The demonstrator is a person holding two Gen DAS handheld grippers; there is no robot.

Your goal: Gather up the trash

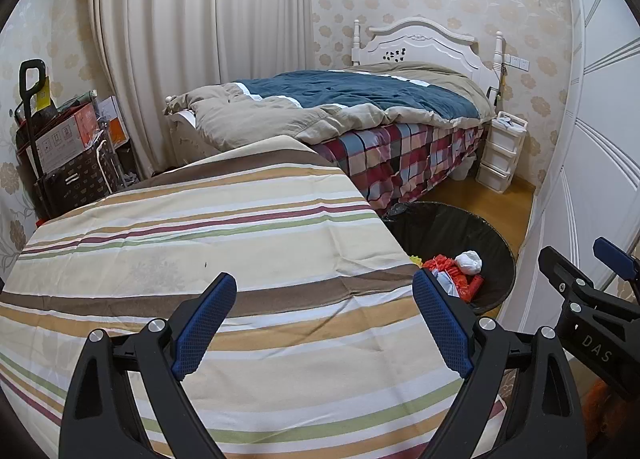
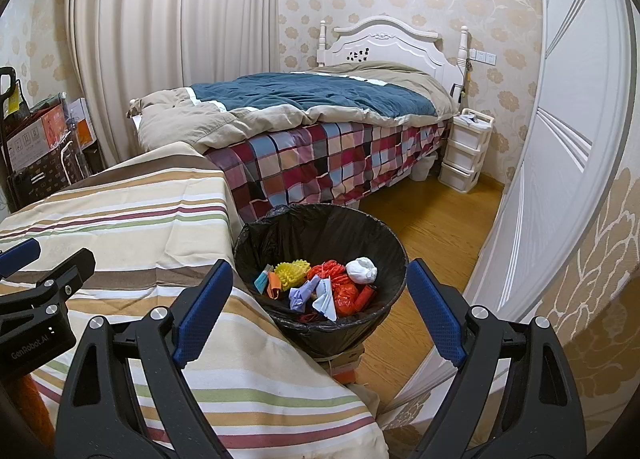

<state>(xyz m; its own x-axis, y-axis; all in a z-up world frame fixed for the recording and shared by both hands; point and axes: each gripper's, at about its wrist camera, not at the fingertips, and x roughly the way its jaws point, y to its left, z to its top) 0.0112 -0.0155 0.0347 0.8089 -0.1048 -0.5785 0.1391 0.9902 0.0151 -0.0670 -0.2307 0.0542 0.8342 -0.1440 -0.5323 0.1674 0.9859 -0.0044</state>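
Note:
A round bin with a black liner (image 2: 320, 227) stands on the wooden floor beside the striped-cloth table (image 2: 140, 219). Inside it lie a white paper wad (image 2: 361, 269), red plastic scraps (image 2: 344, 291), a yellow spiky piece (image 2: 294, 273) and bits of pale paper (image 2: 324, 299). My right gripper (image 2: 320, 311) hangs open above the bin's near rim, nothing between its blue pads. My left gripper (image 1: 324, 323) is open over the striped cloth (image 1: 200, 243), empty. The bin (image 1: 452, 227) shows to its right, with the white wad (image 1: 469, 261). The right gripper's black body (image 1: 580, 299) shows at that view's right edge.
A bed with a blue and tan quilt (image 2: 304, 99) and a checked sheet stands behind the bin. A white drawer unit (image 2: 464, 147) sits by the headboard. Boxes and a trolley (image 1: 60, 147) fill the left corner. A white wardrobe door (image 2: 560, 139) runs along the right.

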